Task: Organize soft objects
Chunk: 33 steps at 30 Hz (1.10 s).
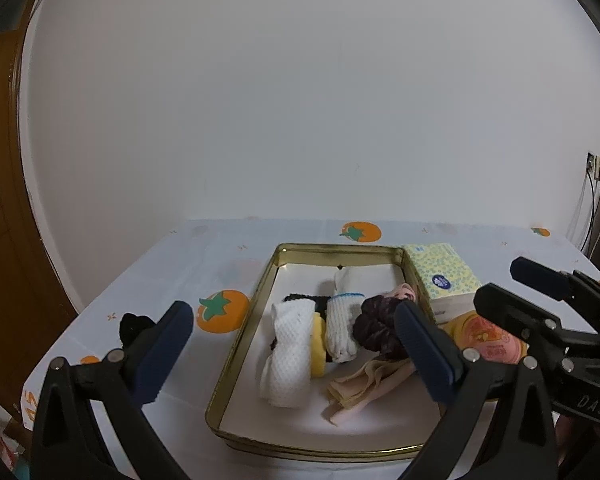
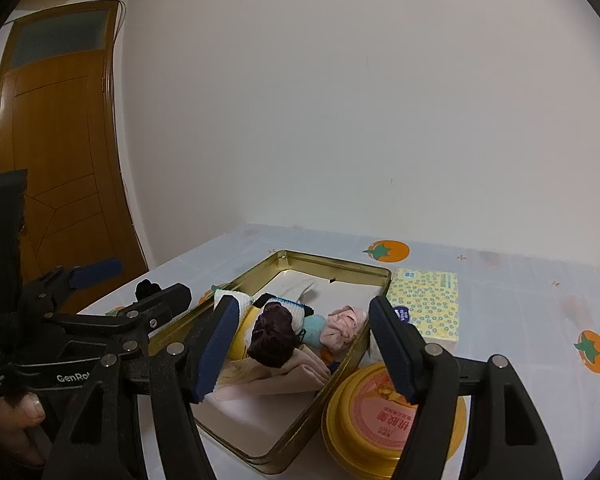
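Observation:
A gold metal tray (image 1: 240,344) (image 2: 332,270) on the table holds soft things: a white waffle cloth (image 1: 290,354), a white sock roll with a blue stripe (image 1: 342,320), a dark maroon scrunchie (image 1: 376,324) (image 2: 272,334), a beige folded cloth (image 1: 364,386) (image 2: 296,378), a pink cloth (image 2: 346,326) and a yellow piece (image 1: 319,350). A black soft item (image 1: 134,326) lies on the table left of the tray. My left gripper (image 1: 294,350) is open above the tray's near half. My right gripper (image 2: 304,348) is open over the tray's right side. Both are empty.
A yellow patterned tissue pack (image 1: 444,272) (image 2: 428,304) sits to the right of the tray. A round yellow tin with a pink label (image 2: 380,416) (image 1: 488,336) stands at the tray's near right corner. The tablecloth (image 1: 224,308) has orange fruit prints. A wooden door (image 2: 56,152) is to the left.

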Each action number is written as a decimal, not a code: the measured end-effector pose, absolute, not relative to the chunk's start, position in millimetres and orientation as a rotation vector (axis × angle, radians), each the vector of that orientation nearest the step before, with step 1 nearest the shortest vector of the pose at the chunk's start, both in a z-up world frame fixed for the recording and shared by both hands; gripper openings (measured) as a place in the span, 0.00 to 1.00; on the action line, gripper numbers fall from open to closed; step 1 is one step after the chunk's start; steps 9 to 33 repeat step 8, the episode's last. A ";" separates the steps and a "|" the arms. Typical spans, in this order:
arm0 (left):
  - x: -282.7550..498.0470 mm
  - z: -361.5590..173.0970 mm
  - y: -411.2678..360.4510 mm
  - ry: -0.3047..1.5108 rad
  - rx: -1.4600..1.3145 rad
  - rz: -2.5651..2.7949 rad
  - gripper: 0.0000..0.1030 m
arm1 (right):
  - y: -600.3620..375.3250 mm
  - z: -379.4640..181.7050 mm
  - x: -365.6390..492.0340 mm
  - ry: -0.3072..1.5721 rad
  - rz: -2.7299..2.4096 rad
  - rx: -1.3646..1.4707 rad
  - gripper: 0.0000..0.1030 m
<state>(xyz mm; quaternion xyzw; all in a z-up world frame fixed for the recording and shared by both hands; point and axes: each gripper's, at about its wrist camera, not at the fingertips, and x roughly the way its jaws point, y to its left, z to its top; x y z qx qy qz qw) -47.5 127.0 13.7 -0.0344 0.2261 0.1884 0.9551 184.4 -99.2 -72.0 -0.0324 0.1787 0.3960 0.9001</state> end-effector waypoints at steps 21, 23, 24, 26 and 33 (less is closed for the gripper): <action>-47.5 11.9 120.1 0.450 -0.044 0.371 0.99 | -101.8 -69.9 184.2 0.363 0.815 -0.067 0.67; -47.5 11.9 120.1 0.450 -0.044 0.371 0.99 | -101.8 -69.9 184.2 0.363 0.815 -0.067 0.67; -47.5 11.9 120.1 0.450 -0.044 0.371 0.99 | -101.8 -69.9 184.2 0.363 0.815 -0.067 0.67; -47.5 11.9 120.1 0.450 -0.044 0.371 0.99 | -101.8 -69.9 184.2 0.363 0.815 -0.067 0.67; -47.5 11.9 120.1 0.450 -0.044 0.371 0.99 | -101.8 -69.9 184.2 0.363 0.815 -0.067 0.67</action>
